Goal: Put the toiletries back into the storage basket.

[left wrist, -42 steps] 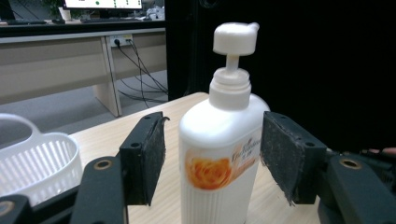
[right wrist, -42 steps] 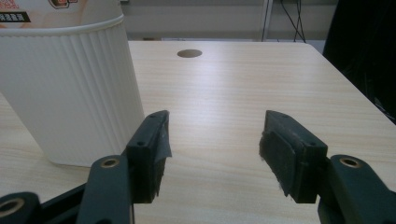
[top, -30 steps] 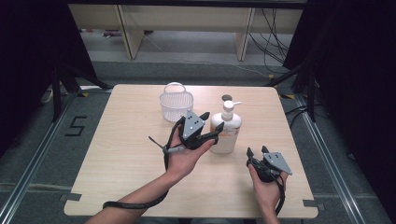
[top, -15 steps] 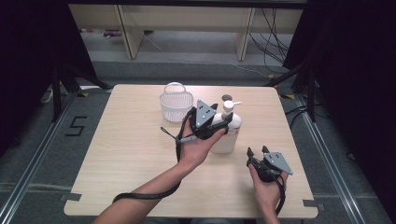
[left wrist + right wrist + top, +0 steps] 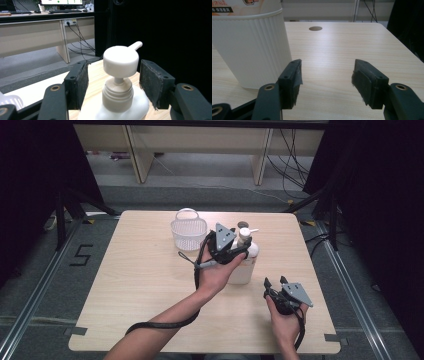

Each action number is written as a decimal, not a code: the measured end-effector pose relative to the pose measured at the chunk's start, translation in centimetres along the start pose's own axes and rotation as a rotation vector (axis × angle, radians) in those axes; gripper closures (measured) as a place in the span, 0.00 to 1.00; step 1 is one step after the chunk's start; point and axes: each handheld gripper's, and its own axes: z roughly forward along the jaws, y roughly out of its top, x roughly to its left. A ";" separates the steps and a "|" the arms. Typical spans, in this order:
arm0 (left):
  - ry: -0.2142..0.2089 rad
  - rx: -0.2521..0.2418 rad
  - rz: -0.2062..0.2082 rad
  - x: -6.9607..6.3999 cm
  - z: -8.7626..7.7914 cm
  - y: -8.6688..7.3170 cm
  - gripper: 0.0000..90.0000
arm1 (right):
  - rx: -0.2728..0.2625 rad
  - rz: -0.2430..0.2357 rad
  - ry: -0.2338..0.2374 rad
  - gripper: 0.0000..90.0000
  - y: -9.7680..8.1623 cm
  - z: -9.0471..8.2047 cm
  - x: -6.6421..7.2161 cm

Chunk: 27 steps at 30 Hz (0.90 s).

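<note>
Pale wood table [image 5: 125,290], far centre: your left gripper [image 5: 113,82] straddles the pump bottle's [image 5: 243,265] neck, jaws apart, not touching; squeeze off-centre and it may tip toward the basket [image 5: 188,230]; right gripper [image 5: 325,82] idles, agape.

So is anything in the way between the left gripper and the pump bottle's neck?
Nothing visible. The left gripper already straddles the pump bottle, open pads either side of its neck with bare gaps.
</note>
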 end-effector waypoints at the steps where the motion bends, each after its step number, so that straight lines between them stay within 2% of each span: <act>1: 0.000 0.000 0.000 0.0 0.0 0.0 0.44 | 0.000 0.000 0.000 0.45 0.0 0.0 0.0; 3: 0.000 0.002 0.001 -0.2 0.2 0.1 0.45 | -0.005 -0.009 0.002 0.45 -0.1 0.1 -0.2; 4: 0.000 0.008 0.005 -0.3 0.3 0.1 0.45 | -0.005 0.008 0.005 0.45 -0.1 0.1 -0.1; 7: 0.008 0.006 0.005 -0.3 0.5 0.1 0.46 | -0.009 0.004 0.003 0.45 0.0 0.0 -0.2; 8: 0.010 0.006 0.003 -0.3 0.6 0.2 0.46 | -0.008 -0.013 0.001 0.45 0.0 0.0 -0.3; 9: 0.014 0.008 0.004 -0.3 0.7 0.2 0.47 | 0.002 0.024 -0.012 0.45 0.0 -0.1 -0.1; 14: 0.023 0.020 0.005 -0.3 1.1 0.2 0.52 | 0.002 0.021 -0.008 0.45 0.0 -0.1 -0.1; 15: 0.025 0.022 0.003 -0.3 1.1 0.2 0.52 | -0.006 0.006 0.013 0.45 0.0 0.1 -0.3; 16: 0.025 0.022 0.003 -0.3 1.1 0.2 0.53 | 0.001 0.035 0.001 0.45 -0.1 0.0 0.0; 17: 0.029 0.027 0.002 -0.3 1.2 0.2 0.54 | -0.001 -0.003 0.001 0.45 0.0 0.0 -0.3; 18: 0.032 0.028 -0.003 -0.4 1.3 0.2 0.54 | 0.008 -0.008 -0.003 0.45 0.0 0.0 -0.3; 19: 0.032 0.028 -0.003 -0.4 1.3 0.2 0.54 | 0.008 -0.008 -0.003 0.45 0.0 0.0 -0.3; 20: 0.034 0.032 0.002 -0.4 1.4 0.3 0.55 | 0.004 0.014 -0.004 0.45 -0.1 0.1 -0.1; 27: 0.036 0.020 0.007 -0.6 1.6 0.6 0.58 | 0.005 0.014 -0.006 0.45 -0.2 0.1 -0.1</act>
